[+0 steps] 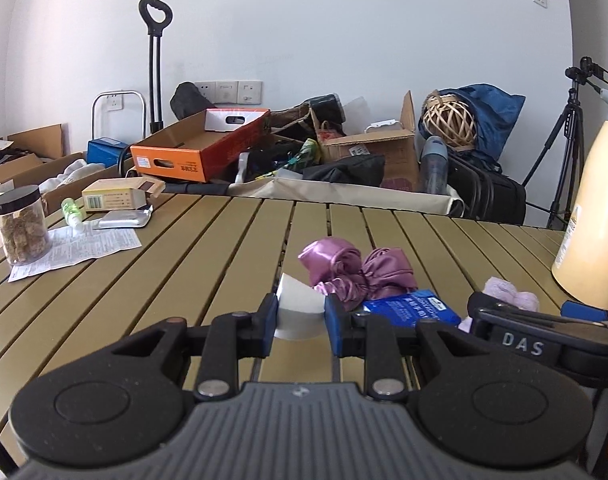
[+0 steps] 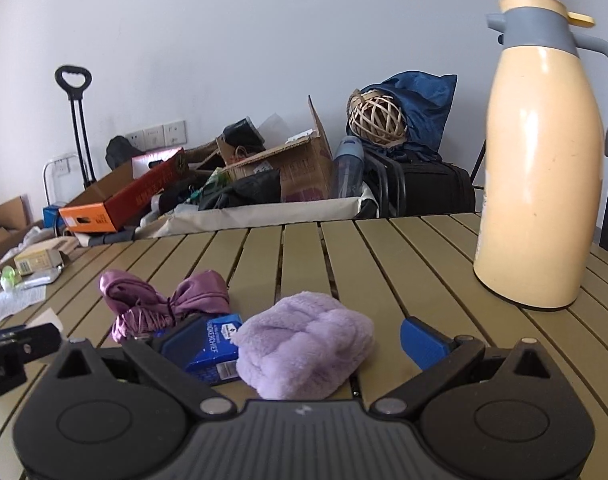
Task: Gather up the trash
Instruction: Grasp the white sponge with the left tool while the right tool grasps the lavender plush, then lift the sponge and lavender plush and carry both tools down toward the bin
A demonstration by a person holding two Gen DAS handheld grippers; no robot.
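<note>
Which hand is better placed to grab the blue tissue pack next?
Right. The right gripper is open and empty, with the tissue pack by its left finger. The left gripper is shut on white paper.

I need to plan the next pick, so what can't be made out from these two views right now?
- Left wrist view: the white piece in the left gripper; its lower part is hidden by the fingers.
- Left wrist view: the thermos is cut off by the right edge.
- Right wrist view: the blue tissue pack is partly hidden by the right gripper and the purple fluffy cloth.
</note>
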